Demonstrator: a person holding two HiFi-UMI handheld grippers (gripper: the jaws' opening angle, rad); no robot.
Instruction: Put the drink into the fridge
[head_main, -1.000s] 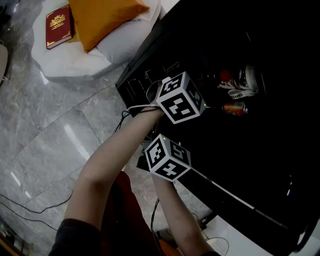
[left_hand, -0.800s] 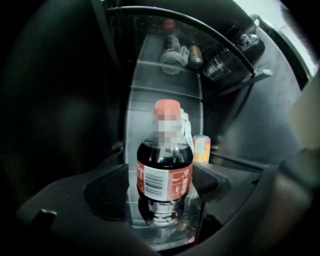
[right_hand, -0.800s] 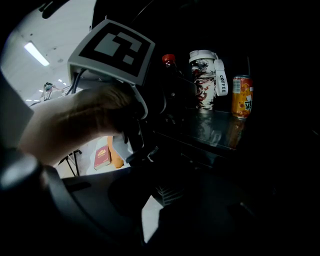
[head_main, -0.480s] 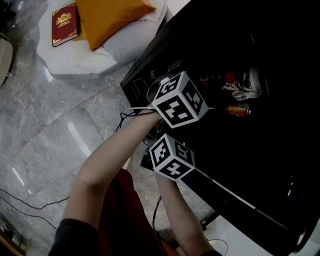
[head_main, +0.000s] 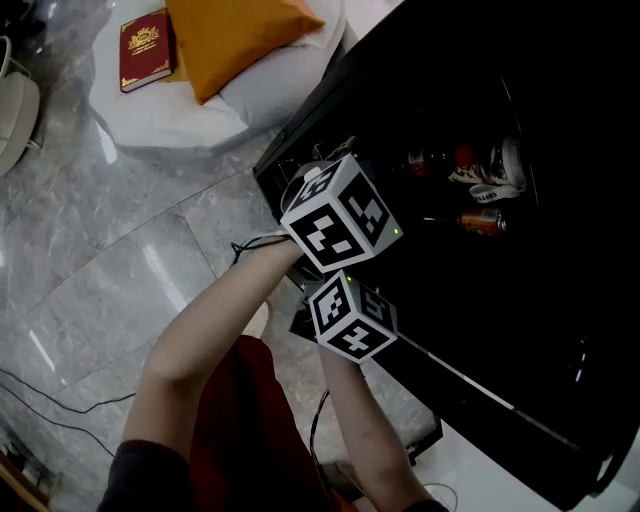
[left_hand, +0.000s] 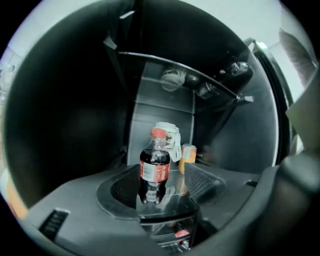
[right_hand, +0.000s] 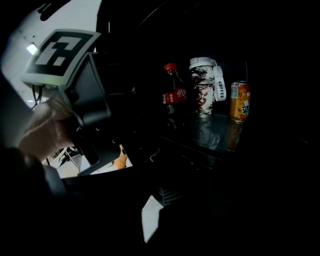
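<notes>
The drink, a small cola bottle (left_hand: 154, 167) with a red cap, stands upright on the fridge's glass shelf (left_hand: 170, 202). My left gripper (left_hand: 162, 184) is open. Its jaws have just been closing a little, and the bottle stands free between their tips with a gap on each side. A white coffee cup (left_hand: 169, 137) and an orange can (left_hand: 188, 156) stand behind the bottle. The right gripper view shows the same bottle (right_hand: 172, 92), cup (right_hand: 205, 85) and can (right_hand: 240, 101), with the left gripper's marker cube (right_hand: 60, 55) at upper left. My right gripper's cube (head_main: 352, 318) sits by the fridge's front edge, its jaws lost in darkness.
The black fridge (head_main: 480, 330) fills the right of the head view. An upper shelf (left_hand: 165, 62) carries more containers. On the marble floor at upper left is a white pouf (head_main: 170, 115) with an orange pillow (head_main: 245, 35) and a red book (head_main: 146, 50). Cables trail near my arms.
The left gripper's cube has drawn back from the fridge shelf, toward the lower left in the head view. The bottle stays on the shelf. The right gripper's cube has barely moved.
</notes>
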